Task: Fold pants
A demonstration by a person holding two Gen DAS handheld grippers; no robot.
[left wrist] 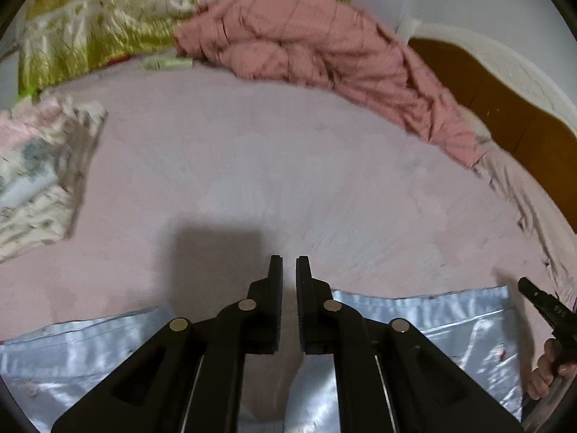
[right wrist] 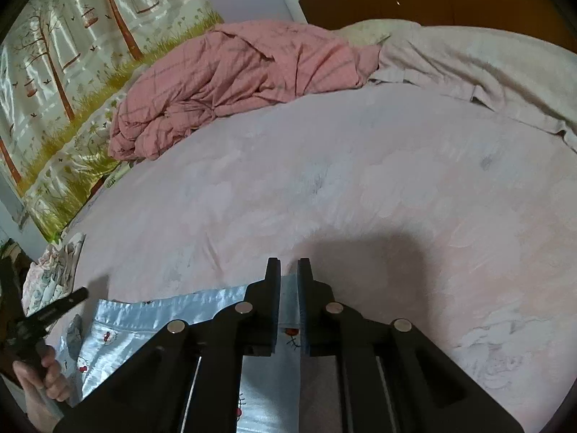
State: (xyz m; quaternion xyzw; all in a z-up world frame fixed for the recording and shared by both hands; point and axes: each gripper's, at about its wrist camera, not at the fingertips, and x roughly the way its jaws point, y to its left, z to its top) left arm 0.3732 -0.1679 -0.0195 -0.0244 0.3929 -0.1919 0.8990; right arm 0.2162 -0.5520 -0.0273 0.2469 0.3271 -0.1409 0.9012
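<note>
Light blue satin pants (left wrist: pixel 425 321) with small cartoon prints lie flat on the pink bed sheet (left wrist: pixel 270 151), their top edge running across the bottom of both views. My left gripper (left wrist: pixel 288 263) hovers over that edge, jaws nearly touching, with only pink sheet showing in the slit. My right gripper (right wrist: pixel 288 265) stands at the pants' (right wrist: pixel 151 310) right end, shut on a strip of the blue cloth that rises between its pads. Each view catches the other gripper at its side, a hand (right wrist: pixel 50 371) around its handle.
A crumpled pink quilt (right wrist: pixel 223 83) lies at the far side of the bed beside a beige blanket (right wrist: pixel 487 65). A stack of folded floral clothes (left wrist: pixel 36 173) sits at the left. A tree-print curtain (right wrist: pixel 72 72) and the wooden headboard (left wrist: pixel 487 83) border the bed.
</note>
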